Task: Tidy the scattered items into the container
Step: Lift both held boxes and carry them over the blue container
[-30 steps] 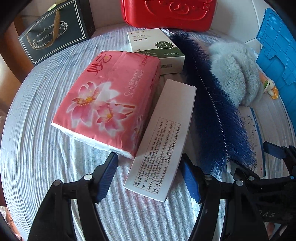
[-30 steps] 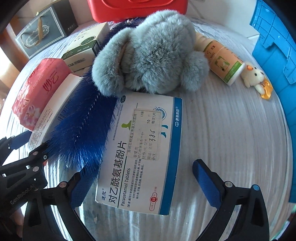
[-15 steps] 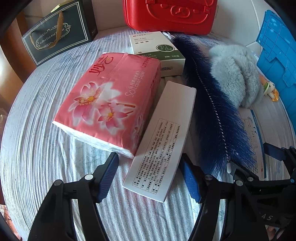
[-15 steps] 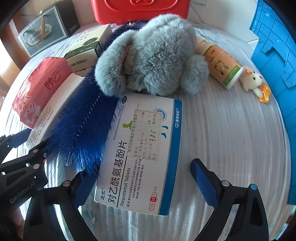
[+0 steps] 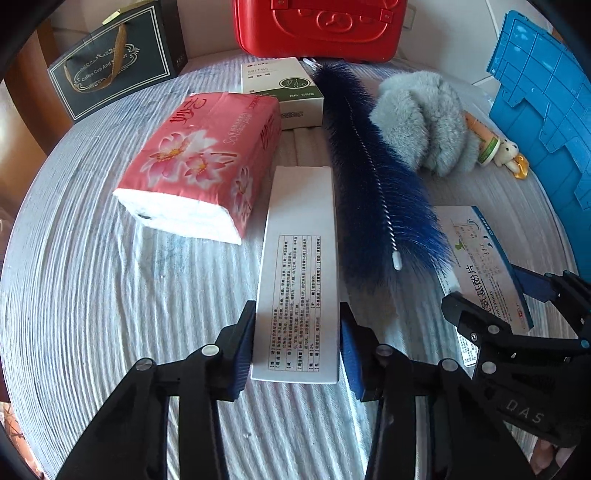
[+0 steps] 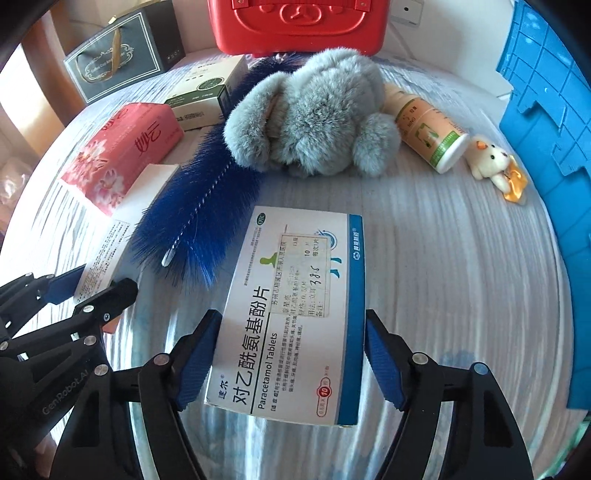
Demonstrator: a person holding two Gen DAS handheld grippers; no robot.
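Both grippers were at the grasping step, each with a box between its jaws. The left gripper [image 5: 297,341] had its jaws set against the two long sides of the white box [image 5: 299,273], pads touching or nearly so; whether they were already pinching it I could not tell. The right gripper [image 6: 291,363] had its jaws spread around the paracetamol box [image 6: 291,314], the left pad at the box's edge, the right pad just clear of it. As a judgement, the next move called for squeezing both sets of jaws firmly on the boxes' sides, lifting, and carrying them off to the right toward the blue crate [image 6: 546,122]. Just beyond the left jaws and to their left lay the tissue pack [image 5: 207,162]; ahead and to their right, the blue brush [image 5: 373,177]. Beyond the right jaws sat the grey plush [image 6: 314,114], with the bottle [image 6: 428,129] and small toy bear [image 6: 491,158] further right, near the crate. Only the crate's outer wall showed, so its contents could not be seen. Farthest off stood a green-and-white box [image 5: 284,88], a red case [image 5: 321,29] and a dark gift bag [image 5: 110,62], their insides hidden too.
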